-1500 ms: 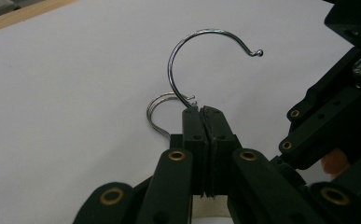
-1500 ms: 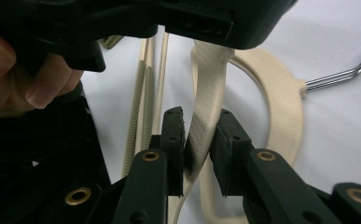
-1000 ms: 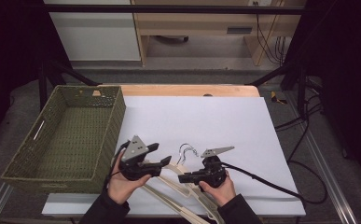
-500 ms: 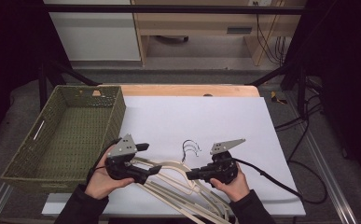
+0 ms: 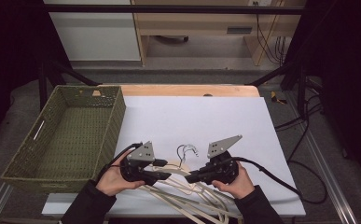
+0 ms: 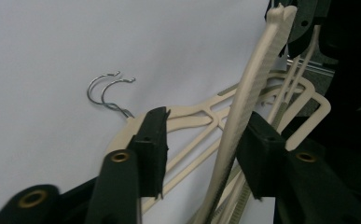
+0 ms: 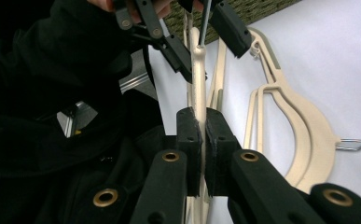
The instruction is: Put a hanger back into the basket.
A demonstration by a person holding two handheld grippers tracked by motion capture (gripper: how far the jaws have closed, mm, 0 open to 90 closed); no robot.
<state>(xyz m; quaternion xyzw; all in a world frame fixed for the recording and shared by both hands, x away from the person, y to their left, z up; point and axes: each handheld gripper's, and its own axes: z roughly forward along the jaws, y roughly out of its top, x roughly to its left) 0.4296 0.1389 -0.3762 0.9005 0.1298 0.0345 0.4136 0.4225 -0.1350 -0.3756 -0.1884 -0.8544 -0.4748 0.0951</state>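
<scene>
Several cream plastic hangers (image 5: 194, 198) lie in a pile at the near edge of the white sheet, with their wire hooks (image 5: 186, 150) (image 6: 106, 91) pointing away from me. My right gripper (image 5: 190, 178) (image 7: 199, 116) is shut on the arm of one hanger (image 7: 197, 70) and holds it tilted up off the pile. That same arm (image 6: 250, 88) passes between the jaws of my left gripper (image 5: 168, 169) (image 6: 206, 126). These jaws have just been closing. A gap remains on the left pad's side, so the pads do not press on it.
A green woven basket (image 5: 111, 122) stands on the left, holding nothing that I can see. The white sheet (image 5: 192, 116) reaches back to a wooden table edge (image 5: 187, 90). The right gripper's cable (image 5: 274, 179) trails off to the right.
The left gripper swung out to the left, then came back toward the right gripper with its jaws narrower around the hanger arm. The right gripper has risen a little with its hanger.
</scene>
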